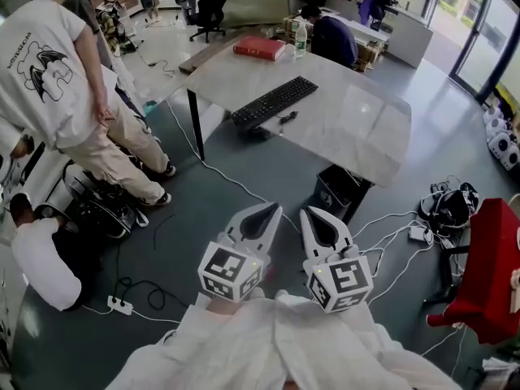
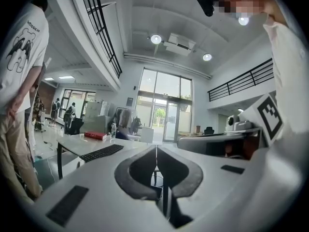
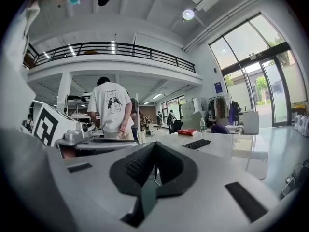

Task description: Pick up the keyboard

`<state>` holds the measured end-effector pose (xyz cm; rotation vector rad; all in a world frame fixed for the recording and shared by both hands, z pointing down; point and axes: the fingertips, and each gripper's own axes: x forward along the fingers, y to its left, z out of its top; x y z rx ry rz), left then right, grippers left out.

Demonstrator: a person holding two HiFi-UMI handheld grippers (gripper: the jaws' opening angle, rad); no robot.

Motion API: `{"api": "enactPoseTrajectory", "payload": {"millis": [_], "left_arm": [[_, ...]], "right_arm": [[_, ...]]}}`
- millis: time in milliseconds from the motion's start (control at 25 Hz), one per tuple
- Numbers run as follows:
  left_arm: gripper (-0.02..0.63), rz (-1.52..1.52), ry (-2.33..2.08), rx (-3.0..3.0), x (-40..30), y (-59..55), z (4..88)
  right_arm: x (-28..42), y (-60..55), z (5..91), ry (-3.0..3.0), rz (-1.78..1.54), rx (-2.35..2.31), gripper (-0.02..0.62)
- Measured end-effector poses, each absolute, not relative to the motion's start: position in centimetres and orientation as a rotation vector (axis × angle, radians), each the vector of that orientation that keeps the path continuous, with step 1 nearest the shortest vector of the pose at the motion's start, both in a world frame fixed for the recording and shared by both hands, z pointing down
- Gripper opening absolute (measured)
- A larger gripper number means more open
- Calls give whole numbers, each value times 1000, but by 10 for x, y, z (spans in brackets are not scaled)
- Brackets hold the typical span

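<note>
A black keyboard [image 1: 275, 101] lies on a pale grey table [image 1: 357, 124] well ahead of me; it also shows in the left gripper view as the keyboard [image 2: 102, 152] and far off in the right gripper view as the keyboard [image 3: 195, 143]. My left gripper [image 1: 270, 210] and right gripper [image 1: 308, 212] are held side by side close to my chest, over the floor and short of the table. Both are shut with nothing between their jaws. The left gripper [image 2: 155, 149] and the right gripper [image 3: 154, 146] point roughly level toward the table.
A red book [image 1: 260, 48] and a water bottle [image 1: 300, 39] sit at the table's far end. A black bin [image 1: 340, 192] stands under the table's near edge. Cables [image 1: 236, 181] trail over the floor. A person in a white T-shirt [image 1: 49, 63] stands at the left; a red stool [image 1: 486, 275] is at the right.
</note>
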<state>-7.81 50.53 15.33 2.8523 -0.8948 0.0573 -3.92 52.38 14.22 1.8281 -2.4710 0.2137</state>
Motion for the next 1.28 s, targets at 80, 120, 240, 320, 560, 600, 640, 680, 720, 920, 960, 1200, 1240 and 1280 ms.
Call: {"api": "enactPoseTrajectory", "payload": {"millis": [80, 120, 240, 320, 560, 600, 640, 680, 720, 920, 960, 1200, 1240, 1280], "left_arm": [[14, 64, -899, 2845, -76, 504, 155], [14, 69, -902, 2842, -74, 505, 156], [14, 85, -903, 2836, -68, 508, 160], [14, 85, -905, 2831, -65, 508, 161], [14, 77, -926, 2804, -52, 515, 171], [14, 73, -922, 2796, -50, 518, 174], [14, 73, -919, 2789, -48, 520, 176], [14, 78, -917, 2786, -46, 522, 178], [14, 89, -915, 2783, -44, 523, 181], [14, 140, -917, 2759, -41, 513, 198], [14, 144, -922, 2753, -42, 509, 200], [14, 139, -917, 2755, -40, 465, 204], [14, 140, -911, 2754, -39, 455, 204], [14, 141, -904, 2754, -38, 446, 204]], "right_arm": [[-37, 523, 144, -2486, 228, 1814, 29], [-35, 523, 144, -2493, 230, 1813, 29], [-31, 525, 142, -2528, 237, 1798, 31], [-30, 525, 142, -2537, 242, 1778, 31], [-14, 528, 155, -2529, 249, 1753, 31], [-13, 530, 158, -2532, 251, 1740, 31], [-13, 532, 161, -2533, 249, 1726, 31], [-12, 534, 165, -2531, 246, 1714, 31], [-10, 534, 167, -2531, 250, 1709, 31], [0, 525, 171, -2560, 326, 1697, 31], [0, 522, 173, -2560, 335, 1694, 31], [1, 483, 188, -2535, 345, 1677, 31], [1, 473, 190, -2527, 348, 1675, 31], [2, 462, 192, -2519, 353, 1673, 31]]}}
